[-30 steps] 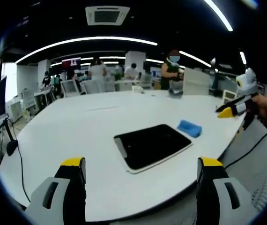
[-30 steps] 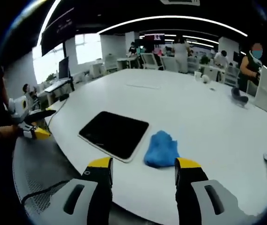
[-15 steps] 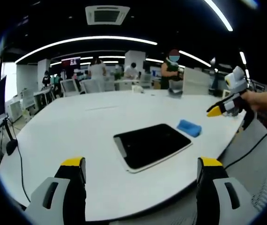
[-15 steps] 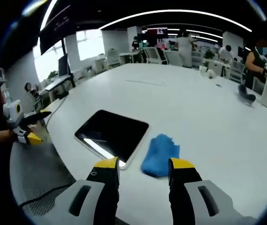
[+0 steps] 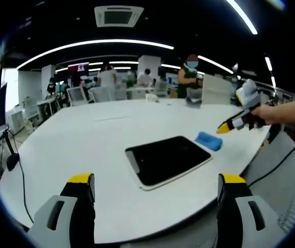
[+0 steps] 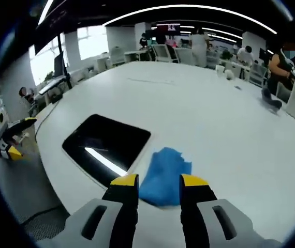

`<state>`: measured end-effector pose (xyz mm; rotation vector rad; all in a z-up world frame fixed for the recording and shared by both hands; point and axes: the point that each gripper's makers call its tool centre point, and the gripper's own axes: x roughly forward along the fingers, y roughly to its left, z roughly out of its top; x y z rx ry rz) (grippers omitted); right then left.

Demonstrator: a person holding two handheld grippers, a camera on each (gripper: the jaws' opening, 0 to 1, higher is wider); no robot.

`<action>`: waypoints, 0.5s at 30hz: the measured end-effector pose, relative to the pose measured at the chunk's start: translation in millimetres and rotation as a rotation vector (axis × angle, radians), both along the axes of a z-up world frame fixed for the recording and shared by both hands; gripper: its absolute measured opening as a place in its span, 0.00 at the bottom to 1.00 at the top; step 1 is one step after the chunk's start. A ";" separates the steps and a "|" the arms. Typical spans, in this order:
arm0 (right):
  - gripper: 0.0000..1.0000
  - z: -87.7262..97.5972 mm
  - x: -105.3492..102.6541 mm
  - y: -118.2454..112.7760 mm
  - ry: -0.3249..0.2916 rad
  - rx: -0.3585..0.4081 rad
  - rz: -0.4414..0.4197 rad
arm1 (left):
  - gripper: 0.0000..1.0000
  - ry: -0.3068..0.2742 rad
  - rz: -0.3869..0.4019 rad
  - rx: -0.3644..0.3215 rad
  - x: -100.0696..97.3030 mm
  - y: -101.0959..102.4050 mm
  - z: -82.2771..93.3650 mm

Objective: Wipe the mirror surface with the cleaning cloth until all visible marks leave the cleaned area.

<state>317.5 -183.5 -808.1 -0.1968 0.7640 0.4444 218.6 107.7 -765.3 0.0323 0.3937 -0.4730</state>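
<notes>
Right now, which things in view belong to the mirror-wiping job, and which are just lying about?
Belong to the job:
mirror
blue cleaning cloth
right gripper, open over the cloth
left gripper, open, held back

Just lying about:
white table
dark object at the far table edge
mesh chair

The mirror lies flat on the surface, near its front edge. The cloth lies just beside the mirror's right end. The right tongs hang just above the cloth's near edge; the left tongs hang before the surface edge.
</notes>
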 end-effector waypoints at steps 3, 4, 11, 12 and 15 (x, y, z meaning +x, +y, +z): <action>0.25 -1.9 4.0 6.1 0.005 0.010 -0.009 | 0.99 0.008 0.002 0.002 -0.2 0.3 -1.2; 0.25 -3.1 6.0 7.9 0.008 0.006 -0.008 | 0.99 0.008 0.002 0.003 0.1 0.3 -1.3; 0.23 -19.6 13.1 7.3 0.044 -0.044 0.006 | 0.99 0.008 0.001 0.001 0.4 0.1 -1.5; 0.22 -23.2 11.8 5.6 0.059 -0.051 0.005 | 0.99 0.008 0.001 0.001 0.4 0.1 -1.5; 0.22 -29.8 10.9 2.6 0.076 -0.050 -0.002 | 0.98 0.014 -0.002 0.000 0.0 -0.4 -2.0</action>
